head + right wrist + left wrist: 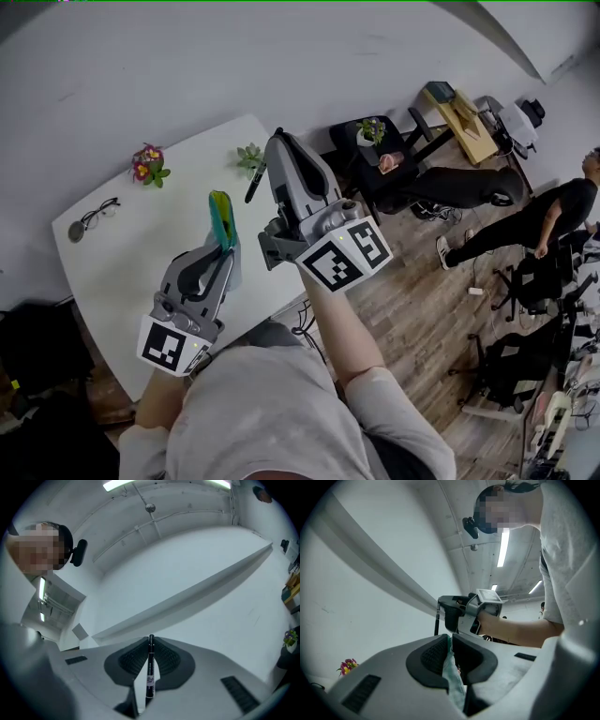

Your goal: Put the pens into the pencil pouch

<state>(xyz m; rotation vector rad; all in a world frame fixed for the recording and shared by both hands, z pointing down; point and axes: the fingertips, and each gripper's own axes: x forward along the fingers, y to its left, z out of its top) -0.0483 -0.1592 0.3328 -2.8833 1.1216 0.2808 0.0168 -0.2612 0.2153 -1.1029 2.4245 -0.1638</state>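
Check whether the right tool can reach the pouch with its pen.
Probably yes: the right tool, shut on the pen, is beside the pouch held up by the left tool, nothing visibly between them.

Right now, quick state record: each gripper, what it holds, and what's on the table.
left gripper: shut on the green pencil pouch, which sticks up from the jaws
right gripper: shut on the black pen, clamped between the pads
pen in pouch: no, the two are apart in the head view
table: white; glasses, pink flowers and small green plant on it
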